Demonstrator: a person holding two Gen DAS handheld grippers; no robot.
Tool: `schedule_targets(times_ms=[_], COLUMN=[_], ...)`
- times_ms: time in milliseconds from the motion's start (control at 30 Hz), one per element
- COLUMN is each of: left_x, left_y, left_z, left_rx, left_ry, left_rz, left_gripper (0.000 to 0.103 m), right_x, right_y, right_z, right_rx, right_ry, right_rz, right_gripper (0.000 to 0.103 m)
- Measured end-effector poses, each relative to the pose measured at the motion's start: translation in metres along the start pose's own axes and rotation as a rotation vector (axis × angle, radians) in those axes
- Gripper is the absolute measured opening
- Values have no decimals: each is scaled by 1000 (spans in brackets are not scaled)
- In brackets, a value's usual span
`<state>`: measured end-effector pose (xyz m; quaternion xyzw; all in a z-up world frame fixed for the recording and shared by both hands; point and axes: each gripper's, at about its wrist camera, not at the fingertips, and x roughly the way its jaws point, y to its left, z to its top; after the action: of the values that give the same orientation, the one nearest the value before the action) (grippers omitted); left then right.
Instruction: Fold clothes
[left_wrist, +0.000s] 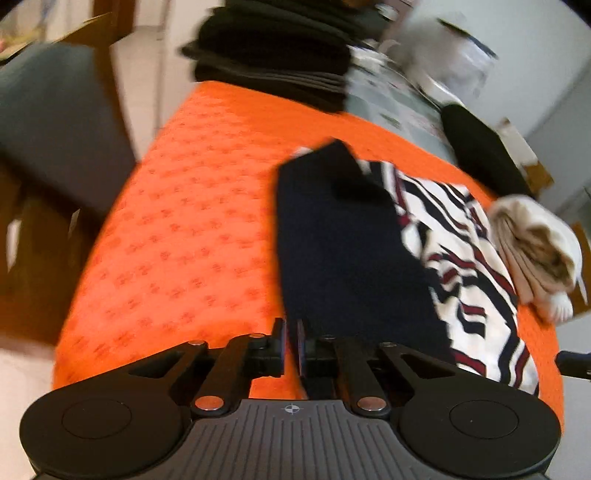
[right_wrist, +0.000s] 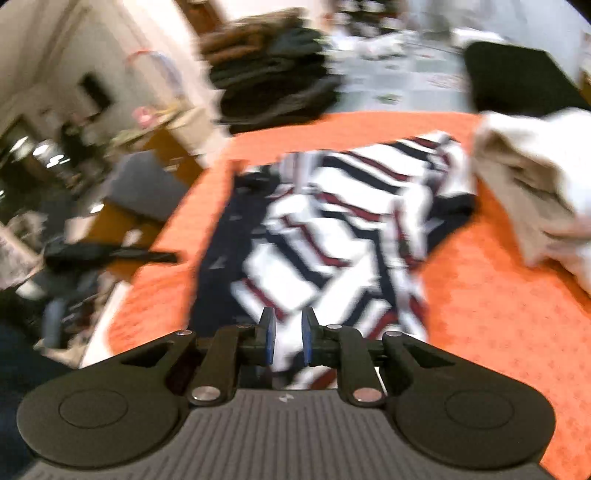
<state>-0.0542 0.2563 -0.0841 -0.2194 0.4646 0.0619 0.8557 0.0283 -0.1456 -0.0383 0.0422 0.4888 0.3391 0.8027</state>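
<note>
A white sweater with navy and red stripes lies partly folded on the orange tablecloth. Its plain navy side faces up along the left. My left gripper hovers at the near left corner of that navy part. Its pads are almost together, with only orange cloth visible in the thin gap. My right gripper is low over the sweater's near edge. A small gap separates its pads, and white striped cloth shows in it. I do not see the pads pressing on the cloth.
A folded beige garment lies right of the sweater. A stack of dark folded clothes sits at the table's far edge, and a black item lies far right. A grey chair stands left of the table.
</note>
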Motion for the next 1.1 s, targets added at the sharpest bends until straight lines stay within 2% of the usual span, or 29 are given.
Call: schedule_targets(times_ms=[67, 133, 200, 233, 267, 300, 467, 633, 667, 700, 733, 767, 800, 833, 867, 900, 933, 1100], left_x=[-8, -12, -12, -10, -7, -3, 24, 59, 66, 72, 77, 82, 86, 89, 90, 89, 85, 51], left_y=[2, -1, -7, -11, -18, -24, -63, -96, -100, -104, -107, -109, -111, -113, -114, -113, -111, -96], left_z=[-1, 0, 2, 3, 5, 7, 16, 23, 24, 25, 26, 27, 27, 26, 25, 25, 24, 24], left_rx=[-5, 2, 15, 26, 41, 56, 132, 197, 206, 212, 216, 222, 230, 242, 254, 264, 272, 262], left_ry=[-27, -46, -60, -64, -64, -63, -45, -29, -27, -22, -14, -10, -7, -7, -9, -15, -26, -93], left_rz=[0, -8, -28, -45, -64, -80, -149, -133, -124, -114, -103, -87, -66, -47, -35, -27, -23, 41], left_gripper=[17, 40, 52, 58, 60, 64, 71, 73, 73, 73, 72, 71, 65, 46, 36, 15, 8, 6], right_x=[4, 10, 15, 16, 17, 19, 31, 33, 33, 33, 33, 33, 32, 29, 26, 21, 15, -19], right_y=[-17, -31, -44, -47, -50, -52, -60, -54, -52, -51, -49, -48, -47, -45, -44, -42, -40, -34], right_z=[-2, -6, -12, -17, -22, -26, -50, -67, -69, -69, -70, -70, -69, -67, -65, -62, -59, -36], right_rx=[48, 95, 136, 151, 162, 174, 243, 279, 282, 283, 282, 281, 279, 277, 275, 268, 257, 200], right_ry=[4, 10, 21, 26, 31, 37, 71, 56, 48, 43, 39, 36, 27, 16, 4, -12, -30, -117], right_rz=[-71, -132, -175, -198, -221, -232, -241, -245, -244, -245, -249, -252, -254, -255, -255, -258, -263, -312], right_gripper=[22, 31, 52, 59, 70, 76, 77, 76, 70, 59, 54, 41, 29, 27, 23, 22, 21, 20])
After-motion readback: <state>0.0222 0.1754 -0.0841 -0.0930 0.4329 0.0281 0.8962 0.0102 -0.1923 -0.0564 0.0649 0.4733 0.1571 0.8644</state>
